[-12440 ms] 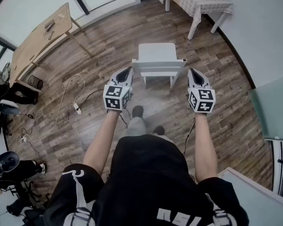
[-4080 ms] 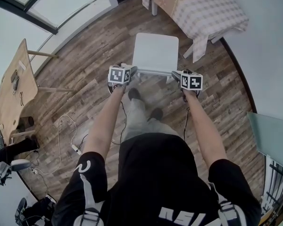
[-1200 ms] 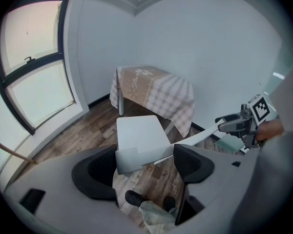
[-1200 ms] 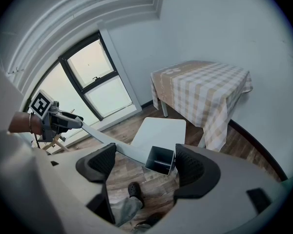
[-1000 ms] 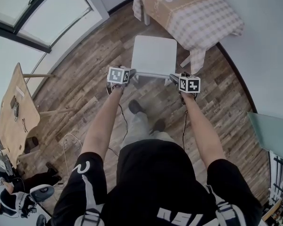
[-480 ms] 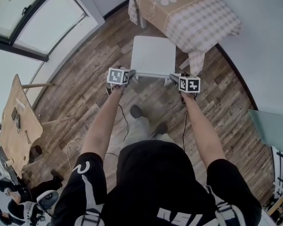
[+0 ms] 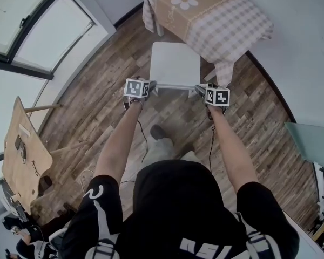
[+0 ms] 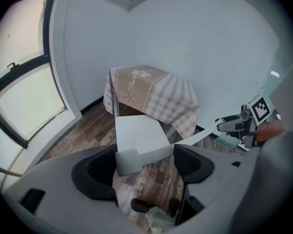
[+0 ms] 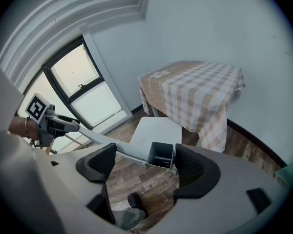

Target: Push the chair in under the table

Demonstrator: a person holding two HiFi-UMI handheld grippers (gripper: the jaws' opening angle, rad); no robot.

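Head view: left gripper (image 7: 150,86) and right gripper (image 7: 200,90) bracket the white chair (image 7: 175,63); its seat lies ahead of them, near the checked-cloth table (image 7: 205,12) and seemingly not yet under it

Left gripper view: jaws spread and unclamped, with the backrest rail (image 8: 151,152) end lodged between them, probably for pushing

Right gripper view: jaws likewise spread round the rail's other end

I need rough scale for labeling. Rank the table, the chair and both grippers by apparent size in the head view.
1. Table: largest, even though it is cut off by the top edge.
2. Chair.
3. Left gripper and right gripper: they look alike, so they tie. They are also nearer the camera, which inflates them.
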